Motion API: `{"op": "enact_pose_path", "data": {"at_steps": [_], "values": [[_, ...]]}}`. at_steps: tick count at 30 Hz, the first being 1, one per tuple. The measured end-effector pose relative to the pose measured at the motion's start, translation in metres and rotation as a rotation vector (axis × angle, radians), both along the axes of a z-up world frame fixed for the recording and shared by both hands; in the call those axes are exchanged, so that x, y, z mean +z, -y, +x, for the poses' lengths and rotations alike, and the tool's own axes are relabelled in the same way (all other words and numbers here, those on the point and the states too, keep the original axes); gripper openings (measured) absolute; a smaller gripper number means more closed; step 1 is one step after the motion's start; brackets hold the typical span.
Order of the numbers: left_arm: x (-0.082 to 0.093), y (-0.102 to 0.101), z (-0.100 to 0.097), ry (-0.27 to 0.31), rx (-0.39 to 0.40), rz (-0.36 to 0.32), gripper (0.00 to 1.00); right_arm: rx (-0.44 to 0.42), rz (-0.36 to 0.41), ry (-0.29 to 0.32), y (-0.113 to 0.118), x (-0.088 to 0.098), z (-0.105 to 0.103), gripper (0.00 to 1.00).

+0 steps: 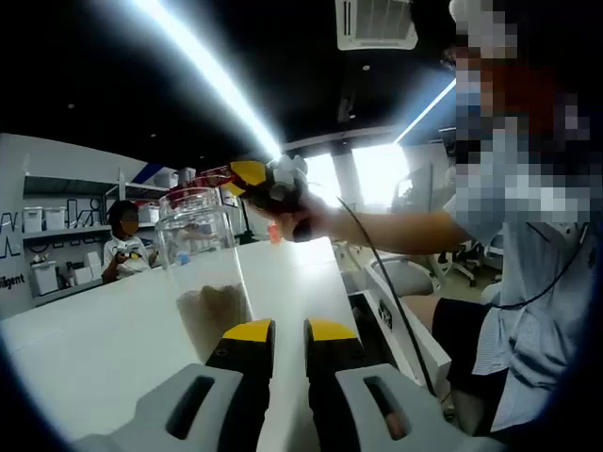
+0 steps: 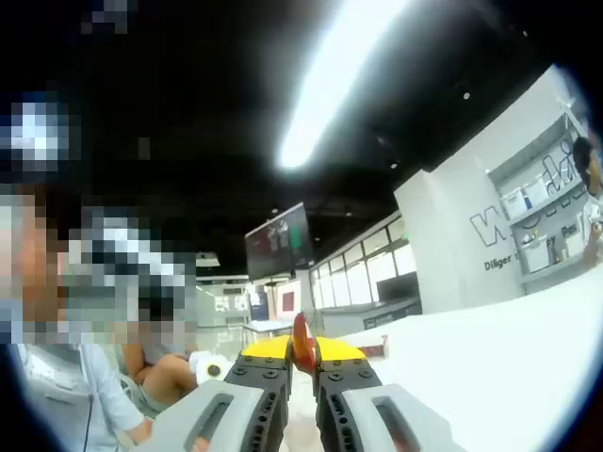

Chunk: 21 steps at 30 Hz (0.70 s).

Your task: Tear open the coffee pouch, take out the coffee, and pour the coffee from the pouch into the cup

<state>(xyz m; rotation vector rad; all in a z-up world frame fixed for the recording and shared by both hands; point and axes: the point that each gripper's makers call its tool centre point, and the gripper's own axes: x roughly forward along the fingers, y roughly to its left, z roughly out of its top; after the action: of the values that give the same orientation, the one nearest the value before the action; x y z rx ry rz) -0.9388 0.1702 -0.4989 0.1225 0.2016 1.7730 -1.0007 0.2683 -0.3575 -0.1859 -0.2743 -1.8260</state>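
Yellow-tipped jaws of the left gripper (image 1: 288, 331) stand narrow with nothing between them, just before a clear plastic cup (image 1: 201, 268) with brown coffee at its bottom on the white table (image 1: 94, 344). Above the cup, the right gripper (image 2: 303, 355) pinches a red pouch scrap (image 2: 301, 345).

Left gripper (image 1: 288, 331) jaws nearly closed, empty; right gripper (image 2: 303, 352) jaws pinched together, raised high.
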Motion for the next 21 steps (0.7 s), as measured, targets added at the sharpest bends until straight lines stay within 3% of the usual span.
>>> {"op": "enact_pose_path", "data": {"at_steps": [7,13,21], "values": [[0.0,0.0,-0.001,-0.001,0.004,0.0,0.15,-0.002,0.045,0.0,-0.003,0.0,0.004,0.09],[0.0,0.0,-0.001,0.001,0.003,-0.004,0.15,-0.012,0.087,0.061,0.002,-0.008,-0.003,0.09],[-0.002,0.0,0.0,0.0,-0.002,-0.011,0.15,-0.011,0.122,0.047,-0.003,0.005,0.001,0.09]]}}
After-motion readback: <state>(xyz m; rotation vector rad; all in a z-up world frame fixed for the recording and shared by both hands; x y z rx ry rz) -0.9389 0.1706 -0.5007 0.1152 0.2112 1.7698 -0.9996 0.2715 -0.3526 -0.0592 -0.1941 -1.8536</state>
